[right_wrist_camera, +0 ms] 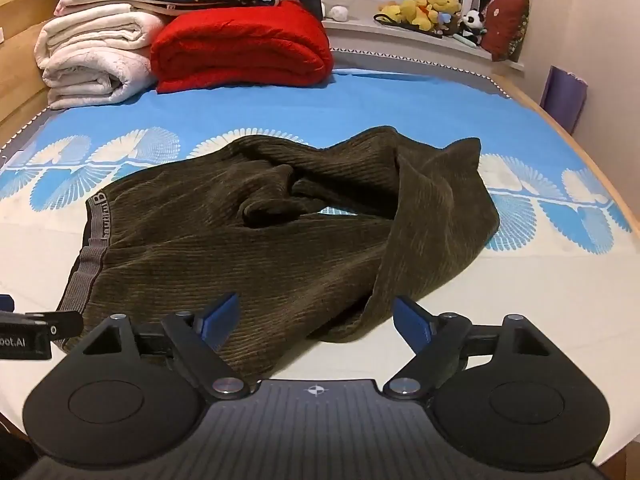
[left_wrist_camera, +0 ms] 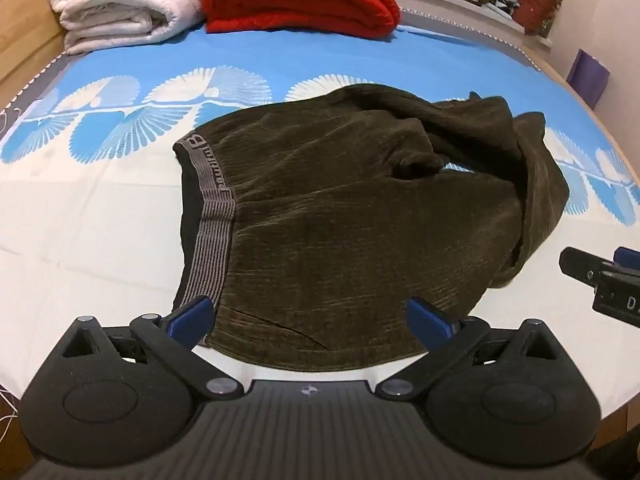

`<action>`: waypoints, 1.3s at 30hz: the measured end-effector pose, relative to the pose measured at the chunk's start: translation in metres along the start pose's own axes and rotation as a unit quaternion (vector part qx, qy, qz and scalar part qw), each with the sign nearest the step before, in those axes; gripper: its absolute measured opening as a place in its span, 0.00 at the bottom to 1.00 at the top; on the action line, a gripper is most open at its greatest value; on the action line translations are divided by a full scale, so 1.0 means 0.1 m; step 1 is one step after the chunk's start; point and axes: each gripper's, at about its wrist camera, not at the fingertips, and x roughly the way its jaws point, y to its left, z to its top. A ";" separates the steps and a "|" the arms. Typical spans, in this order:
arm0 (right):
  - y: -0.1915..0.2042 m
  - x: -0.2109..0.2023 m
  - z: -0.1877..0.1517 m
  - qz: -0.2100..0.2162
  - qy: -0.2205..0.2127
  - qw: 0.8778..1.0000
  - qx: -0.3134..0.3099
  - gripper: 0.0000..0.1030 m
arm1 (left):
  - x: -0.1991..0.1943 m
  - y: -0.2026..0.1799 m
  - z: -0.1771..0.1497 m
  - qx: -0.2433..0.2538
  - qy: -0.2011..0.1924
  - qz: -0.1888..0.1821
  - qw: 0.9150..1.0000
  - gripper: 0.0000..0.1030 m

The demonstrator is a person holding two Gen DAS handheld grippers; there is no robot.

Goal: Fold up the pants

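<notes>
Right, pants lie crumpled on the bed, waistband to my left, legs bunched up far right; both hand-held grippers, left and right, hover spread wide and empty at the near hem. Folding hasn't begun, I'd say: next I need to pinch the near edge and flatten the legs. Waistband lettering ends in "B", rest unreadable; the gripper body reads "...oot.AI".

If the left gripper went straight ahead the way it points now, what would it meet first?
Most likely the dark olive pants: the open left gripper already straddles their near edge beside the waistband. Height above the cloth is unclear.
</notes>
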 end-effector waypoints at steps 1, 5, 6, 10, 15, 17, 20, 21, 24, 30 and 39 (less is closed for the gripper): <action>0.01 0.01 0.00 -0.001 0.001 1.000 -0.001 0.82 | 0.01 -0.01 -0.01 0.001 0.002 0.000 1.000 0.99; 0.03 0.01 0.01 -0.001 0.001 1.000 0.000 0.82 | 0.02 -0.01 -0.02 0.000 0.005 0.001 1.000 0.99; 0.03 0.01 0.00 -0.001 0.001 1.000 0.000 0.82 | 0.01 0.00 -0.02 0.000 0.004 -0.001 1.000 0.99; 0.04 0.02 0.01 -0.002 0.004 1.000 0.000 0.82 | 0.01 0.00 -0.02 0.000 0.007 -0.003 1.000 0.99; 0.04 0.03 0.01 -0.003 0.005 1.000 0.001 0.82 | 0.02 -0.01 -0.01 -0.001 0.007 -0.004 1.000 0.99; 0.05 0.03 0.01 -0.004 0.006 1.000 0.000 0.82 | 0.02 -0.02 -0.01 -0.001 0.006 -0.003 1.000 0.99; 0.06 0.03 0.00 -0.005 0.007 1.000 -0.002 0.83 | 0.02 -0.01 -0.01 -0.002 0.007 -0.005 1.000 0.99; 0.06 0.03 0.00 -0.006 0.007 1.000 -0.003 0.83 | 0.01 -0.01 -0.01 -0.002 0.007 -0.005 1.000 0.99; 0.07 0.04 0.00 -0.008 0.010 1.000 -0.003 0.83 | 0.01 0.00 -0.01 -0.002 0.007 -0.005 1.000 0.99; 0.08 0.05 -0.01 -0.008 0.011 1.000 -0.005 0.83 | 0.00 0.00 -0.01 -0.004 0.007 -0.006 1.000 0.99; 0.09 0.06 -0.02 -0.010 0.011 1.000 -0.005 0.83 | 0.00 0.00 -0.01 -0.005 0.007 -0.006 1.000 0.99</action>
